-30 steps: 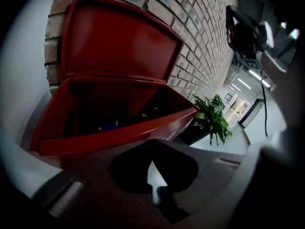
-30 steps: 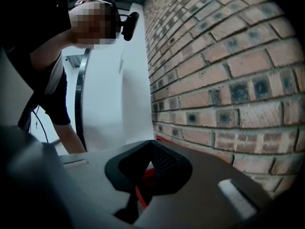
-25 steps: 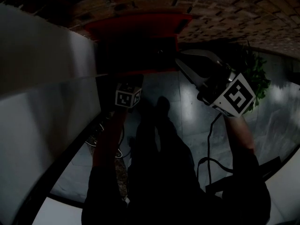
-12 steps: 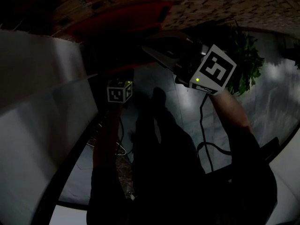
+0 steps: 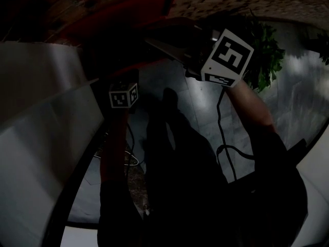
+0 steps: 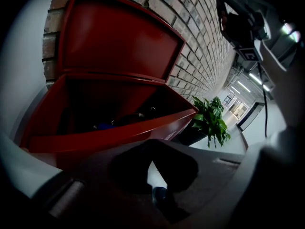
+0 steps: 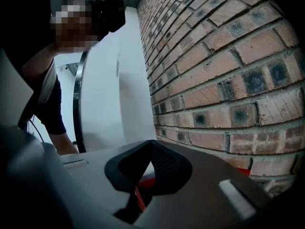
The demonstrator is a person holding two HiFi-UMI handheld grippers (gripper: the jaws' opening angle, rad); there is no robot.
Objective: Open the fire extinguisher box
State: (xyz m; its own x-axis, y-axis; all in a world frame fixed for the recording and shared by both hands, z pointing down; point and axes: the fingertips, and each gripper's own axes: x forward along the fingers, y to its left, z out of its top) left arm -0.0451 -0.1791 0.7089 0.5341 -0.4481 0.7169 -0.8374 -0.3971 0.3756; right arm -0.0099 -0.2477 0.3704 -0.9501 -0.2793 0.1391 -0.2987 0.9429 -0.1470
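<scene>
Fire extinguisher box (image 6: 119,133) stands against the brick wall (image 7: 228,80), its lid (image 6: 119,37) up and open. Left gripper (image 6: 155,173), jaws closed and empty, is held low and angled down before the box. Right gripper (image 7: 145,174), jaws closed, is held high and roughly level beside the lid's top edge.

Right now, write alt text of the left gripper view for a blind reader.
A red fire extinguisher box stands open against a brick wall, its lid tilted up and back. A potted plant stands at the box's right; the right gripper hangs at upper right.
</scene>
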